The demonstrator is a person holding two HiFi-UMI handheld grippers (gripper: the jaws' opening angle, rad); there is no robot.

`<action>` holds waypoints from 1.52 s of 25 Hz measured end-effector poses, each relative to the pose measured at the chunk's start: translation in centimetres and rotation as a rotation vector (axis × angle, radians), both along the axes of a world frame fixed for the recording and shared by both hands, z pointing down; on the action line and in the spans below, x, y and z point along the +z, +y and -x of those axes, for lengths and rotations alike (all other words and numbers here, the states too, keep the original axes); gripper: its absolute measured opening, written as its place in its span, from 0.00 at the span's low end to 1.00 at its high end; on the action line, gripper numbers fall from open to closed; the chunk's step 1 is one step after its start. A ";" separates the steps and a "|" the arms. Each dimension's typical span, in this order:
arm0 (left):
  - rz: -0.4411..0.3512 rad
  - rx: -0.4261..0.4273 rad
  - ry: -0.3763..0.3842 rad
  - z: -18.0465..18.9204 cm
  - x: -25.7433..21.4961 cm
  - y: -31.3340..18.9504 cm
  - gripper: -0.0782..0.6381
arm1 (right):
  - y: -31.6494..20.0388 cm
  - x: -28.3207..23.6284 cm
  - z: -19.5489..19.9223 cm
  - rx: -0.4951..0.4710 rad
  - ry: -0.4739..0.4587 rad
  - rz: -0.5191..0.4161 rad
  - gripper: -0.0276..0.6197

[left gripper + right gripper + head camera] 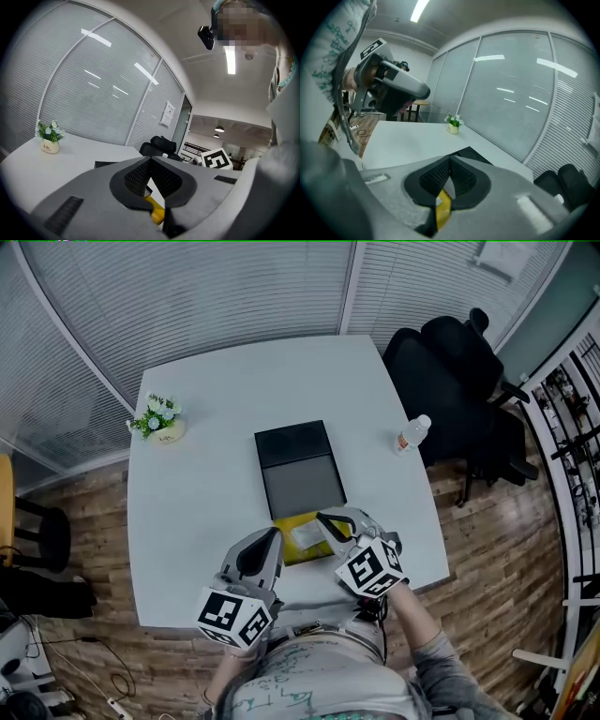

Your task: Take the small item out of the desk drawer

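Flat, pale small item lying in the open yellow drawer of a rectangular matte-black box. Both closed: right tongs just beside the item, left tongs at the drawer's left edge. Smooth white counter; wood-plank floor; slatted blinds.

Dim even light, ceiling strip light overhead, reflections streaking glass partition, dark fisheye vignette in gripper views, near foreground soft.

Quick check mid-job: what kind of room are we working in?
Probably an office meeting room: a white rectangular table, a black padded office chair beside it, and grey slatted blinds along the walls.
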State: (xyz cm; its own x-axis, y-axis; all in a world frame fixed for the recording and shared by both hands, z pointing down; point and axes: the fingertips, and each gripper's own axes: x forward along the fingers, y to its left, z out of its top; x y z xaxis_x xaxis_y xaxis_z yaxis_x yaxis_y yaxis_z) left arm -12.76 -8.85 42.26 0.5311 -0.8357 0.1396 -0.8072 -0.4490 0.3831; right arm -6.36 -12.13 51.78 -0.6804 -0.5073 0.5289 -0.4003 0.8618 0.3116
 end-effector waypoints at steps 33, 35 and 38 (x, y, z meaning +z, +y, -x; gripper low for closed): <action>0.072 -0.020 0.009 1.3 2.8 0.2 0.11 | 2.4 17.1 0.5 -0.280 0.407 0.388 0.13; 0.071 -0.018 0.010 1.2 2.8 0.2 0.11 | 2.7 17.5 0.9 -0.323 0.443 0.391 0.14; 0.073 -0.020 0.011 1.3 2.8 0.3 0.10 | 3.2 18.7 1.2 -0.370 0.508 0.391 0.15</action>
